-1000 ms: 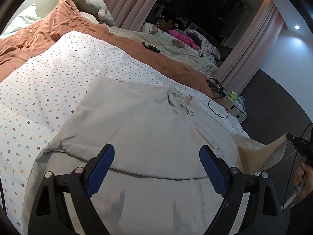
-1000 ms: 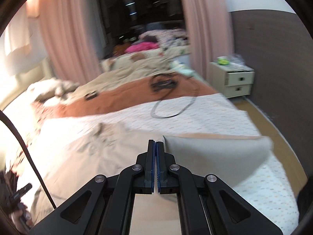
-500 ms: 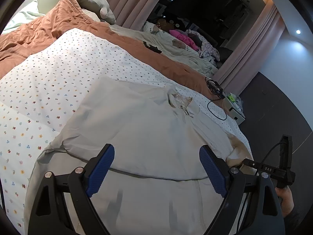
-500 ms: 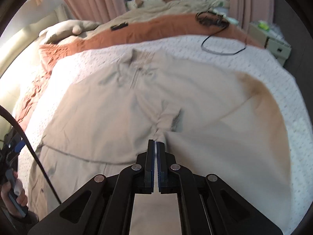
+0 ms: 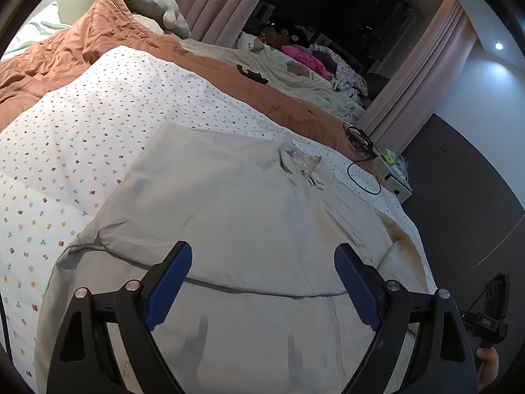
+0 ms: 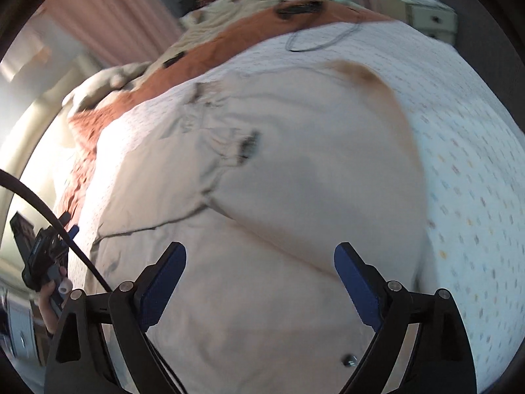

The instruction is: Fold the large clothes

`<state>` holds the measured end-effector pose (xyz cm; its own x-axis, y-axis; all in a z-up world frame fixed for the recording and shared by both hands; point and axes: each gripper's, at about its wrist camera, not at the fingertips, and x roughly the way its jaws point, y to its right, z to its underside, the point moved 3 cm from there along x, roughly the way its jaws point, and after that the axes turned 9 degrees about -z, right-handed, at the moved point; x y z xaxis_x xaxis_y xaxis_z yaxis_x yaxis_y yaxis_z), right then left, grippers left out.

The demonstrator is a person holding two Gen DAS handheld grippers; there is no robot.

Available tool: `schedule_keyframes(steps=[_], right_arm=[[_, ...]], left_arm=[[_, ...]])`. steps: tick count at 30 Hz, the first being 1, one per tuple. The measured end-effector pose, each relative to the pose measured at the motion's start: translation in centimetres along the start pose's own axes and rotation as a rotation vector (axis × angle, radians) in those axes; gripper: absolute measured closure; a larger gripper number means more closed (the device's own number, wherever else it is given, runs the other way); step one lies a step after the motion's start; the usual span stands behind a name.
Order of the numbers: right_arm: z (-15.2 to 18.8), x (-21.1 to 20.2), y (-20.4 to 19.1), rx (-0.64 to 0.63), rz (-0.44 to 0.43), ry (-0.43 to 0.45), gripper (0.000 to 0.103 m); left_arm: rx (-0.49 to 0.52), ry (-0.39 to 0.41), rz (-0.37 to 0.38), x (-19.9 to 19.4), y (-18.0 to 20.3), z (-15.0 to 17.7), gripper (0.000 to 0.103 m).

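A large beige collared garment [image 5: 236, 210] lies spread on the flower-print bedsheet [image 5: 82, 138], collar toward the far side. Both of its sides are folded in over the middle; the right fold shows in the right wrist view [image 6: 321, 177]. My left gripper [image 5: 262, 282] is open and empty, just above the garment's near part. My right gripper [image 6: 261, 282] is open and empty above the garment [image 6: 262, 262], with the folded flap ahead of it. The right wrist view is blurred.
An orange-brown quilt [image 5: 65, 55] and pillows [image 5: 151, 3] lie beyond the sheet. A black cable [image 5: 364, 177] and a white bedside cabinet [image 5: 393, 180] are at the far right. The bed's right edge drops to a dark floor [image 5: 459, 229].
My right gripper carried the garment's right side over onto the middle, then opened and let it go. My left gripper stayed open and nearly still.
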<state>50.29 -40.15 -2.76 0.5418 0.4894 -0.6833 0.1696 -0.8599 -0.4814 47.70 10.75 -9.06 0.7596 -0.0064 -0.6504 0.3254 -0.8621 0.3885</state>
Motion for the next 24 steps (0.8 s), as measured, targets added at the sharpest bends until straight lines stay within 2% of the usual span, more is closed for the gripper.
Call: schedule_keyframes(steps=[3, 8, 13, 15, 17, 19, 21, 24], right_arm=[[2.2, -1.5, 2.9, 0.100, 0.023, 0.037, 0.012], [5.9, -2.3, 6.0, 0.289, -0.023, 0.089, 0.012], [6.8, 0.0, 8.4, 0.446, -0.075, 0.132, 0.012], [6.5, 1.0, 9.4, 0.483, -0.061, 0.161, 0.013], [6.1, 1.6, 9.7, 0.474, -0.014, 0.199, 0.040], [5.4, 1.7, 9.7, 0.464, 0.035, 0.201, 0.091], [4.6, 1.6, 9.0, 0.443, 0.014, 0.208, 0.099], [2.5, -0.4, 6.1, 0.302, 0.053, 0.260, 0.101]], left_arm=[[0.021, -0.004, -0.009, 0.1, 0.4, 0.2, 0.013], [0.047, -0.020, -0.015, 0.5, 0.8, 0.6, 0.013], [0.058, -0.032, -0.008, 0.7, 1.1, 0.8, 0.013], [0.055, -0.031, -0.007, 0.6, 0.9, 0.7, 0.013], [0.044, -0.028, -0.005, 0.5, 0.6, 0.5, 0.013], [0.031, -0.022, -0.001, 0.2, 0.4, 0.3, 0.013], [0.019, -0.016, 0.001, 0.0, 0.1, 0.1, 0.013], [0.006, -0.013, 0.003, -0.1, -0.1, 0.0, 0.013]])
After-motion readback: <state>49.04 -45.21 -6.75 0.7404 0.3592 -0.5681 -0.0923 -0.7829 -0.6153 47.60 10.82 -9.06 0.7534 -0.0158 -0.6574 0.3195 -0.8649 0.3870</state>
